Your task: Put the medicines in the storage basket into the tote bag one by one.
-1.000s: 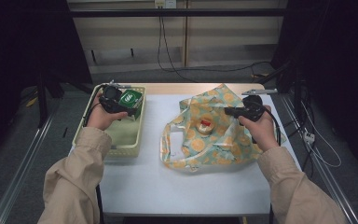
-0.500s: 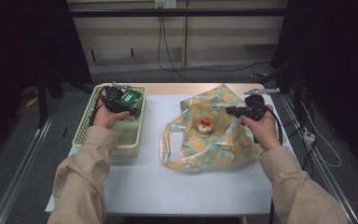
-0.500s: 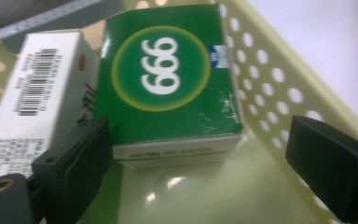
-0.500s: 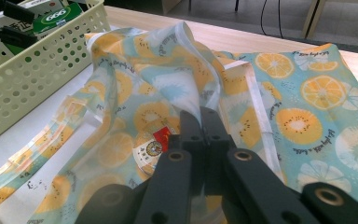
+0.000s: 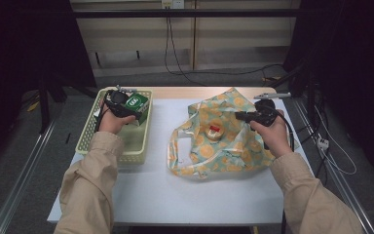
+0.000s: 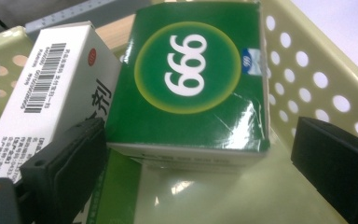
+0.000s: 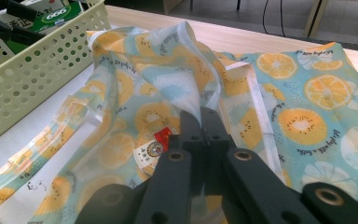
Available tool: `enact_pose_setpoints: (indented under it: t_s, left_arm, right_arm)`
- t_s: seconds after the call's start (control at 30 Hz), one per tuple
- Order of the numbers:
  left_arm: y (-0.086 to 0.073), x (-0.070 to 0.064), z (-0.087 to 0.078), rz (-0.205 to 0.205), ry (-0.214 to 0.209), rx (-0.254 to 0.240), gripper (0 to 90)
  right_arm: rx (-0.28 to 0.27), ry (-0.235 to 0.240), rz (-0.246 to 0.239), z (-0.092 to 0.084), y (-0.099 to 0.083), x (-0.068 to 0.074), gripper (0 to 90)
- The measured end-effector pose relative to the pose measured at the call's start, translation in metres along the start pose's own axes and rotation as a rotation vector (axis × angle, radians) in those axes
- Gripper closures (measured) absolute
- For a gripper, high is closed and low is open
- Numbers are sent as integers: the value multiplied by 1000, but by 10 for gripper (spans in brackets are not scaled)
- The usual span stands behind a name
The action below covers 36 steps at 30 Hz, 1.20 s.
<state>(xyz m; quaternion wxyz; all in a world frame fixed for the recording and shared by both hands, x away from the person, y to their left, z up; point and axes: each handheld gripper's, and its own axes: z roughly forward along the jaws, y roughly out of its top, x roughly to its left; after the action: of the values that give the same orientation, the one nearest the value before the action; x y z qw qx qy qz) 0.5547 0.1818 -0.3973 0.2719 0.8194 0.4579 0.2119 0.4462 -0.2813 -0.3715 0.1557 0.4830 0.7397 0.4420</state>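
The left gripper hung over the pale green perforated plastic basket, which stood at about nine o'clock on the white table. Its jaws had just been opening and stood wide, one on each side of the green cardboard box with the white digits, and the pads did not press on it. This box lay at the far end of the basket, leaning on a white cardboard box with a barcode just beside it. The right gripper was at about three o'clock, with its jaws fully closed on a fold of the thin bag printed with orange slices, holding the fabric lifted. A small round tin with a red label rested on the bag near the middle. The step in hand seemed to be the taking of the green box. To do it well, the person should probably bring the jaws level with the narrow sides of the box, close them near its middle, and lift straight up, so that the white box was not dragged. The right gripper should keep the bag's mouth raised.
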Motion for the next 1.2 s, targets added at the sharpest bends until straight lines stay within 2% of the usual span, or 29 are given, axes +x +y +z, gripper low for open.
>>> enact_pose_setpoints:
  t_s: [0.03, 0.13, 0.23, 0.33, 0.5, 0.6, 0.8, 0.87, 1.03, 1.1, 1.2]
  left_arm:
    - [1, 0, 0, -3, 12, -2, 41]
    - [2, 1, -2, 6, 12, -21, 70]
    - [1, 3, -2, -1, 12, -33, 80]
    - [-1, 3, 3, 3, 14, -4, 65]
    - [-2, 1, 9, 12, 22, 12, 53]
    - [-2, 1, 10, 21, 33, 36, 98]
    - [-3, -1, 5, -2, 6, 39, 134]
    - [-6, -2, 1, -22, -10, 36, 139]
    - [-16, -7, -11, 4, -53, 46, 147]
    - [-20, -7, -16, -1, -68, 49, 148]
    - [-20, -9, -16, -4, -55, 45, 142]
  right_arm:
    - [-1, 1, -1, 0, 0, 0, 900]
    - [1, 0, -3, 0, 0, 0, 900]
    - [3, 1, 0, 1, 0, 1, 900]
    - [5, 7, -2, 3, 0, 2, 900]
    - [11, 7, -6, 6, 0, 3, 900]
    - [12, 7, -1, 5, 0, 2, 900]
    - [3, 0, 3, -1, -1, -2, 900]
    - [3, -5, 5, -2, -1, -3, 900]
    - [1, -7, 7, -2, -2, -2, 900]
    - [4, -5, 2, -1, -2, 0, 900]
    - [9, -18, -4, -1, -2, 0, 900]
